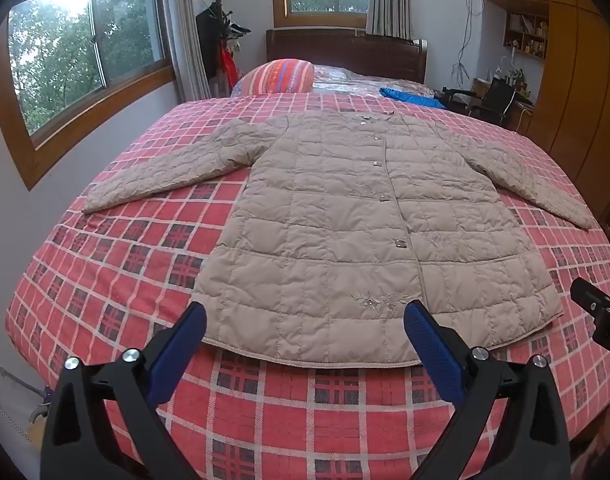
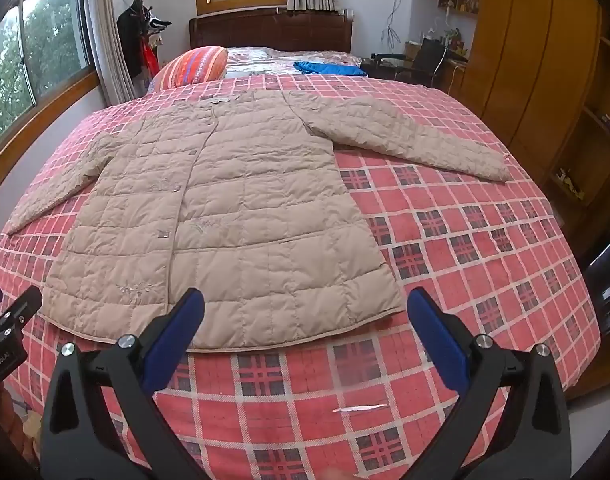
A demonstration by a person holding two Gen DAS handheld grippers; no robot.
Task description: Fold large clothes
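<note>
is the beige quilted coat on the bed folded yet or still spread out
Spread out, not folded. The beige quilted coat lies flat, front up and buttoned, on the plaid bedspread, both sleeves angled outward.

Cut off and unreadable parts

The other gripper (image 1: pixel 601 312) pokes in at the right edge of the left wrist view, mostly cut off, its jaws unreadable. The shelf items (image 1: pixel 527 36) are too small to identify, and the coat rack's (image 2: pixel 139 28) hanging clothes blur together.
</note>
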